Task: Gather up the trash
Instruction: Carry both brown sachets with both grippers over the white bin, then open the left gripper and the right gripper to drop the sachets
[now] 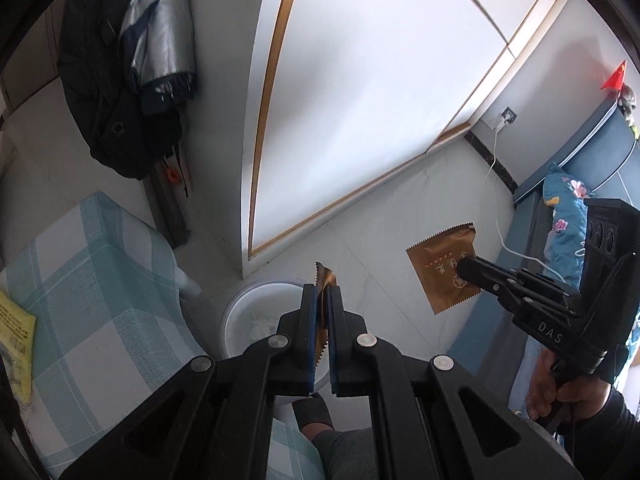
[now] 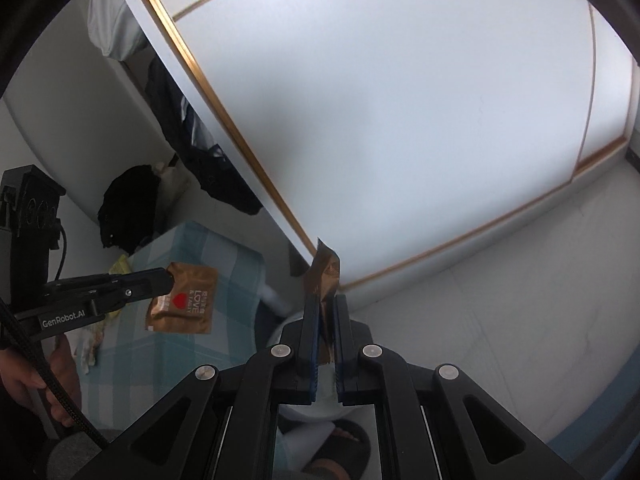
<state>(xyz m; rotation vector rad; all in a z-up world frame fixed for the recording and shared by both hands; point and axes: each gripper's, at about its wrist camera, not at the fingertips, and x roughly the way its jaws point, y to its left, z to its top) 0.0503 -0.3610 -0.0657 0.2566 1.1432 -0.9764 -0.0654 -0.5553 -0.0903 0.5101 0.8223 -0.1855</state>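
Left wrist view: my left gripper (image 1: 322, 300) pinches one brown wrapper (image 1: 325, 280), my right gripper (image 1: 464, 266) another (image 1: 438, 264); both hang above the white bin (image 1: 248, 308). Next, I judge: centre, release.

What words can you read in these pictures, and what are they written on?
"LOVE", with a red heart: brown wrapper held by the left gripper.
"GenRobot.AI": side of the left gripper.
"DAS": body of the right gripper; further letters are hidden.
Red characters on the other brown wrapper: too small to read.
Print on the yellow packet: too blurred to read.
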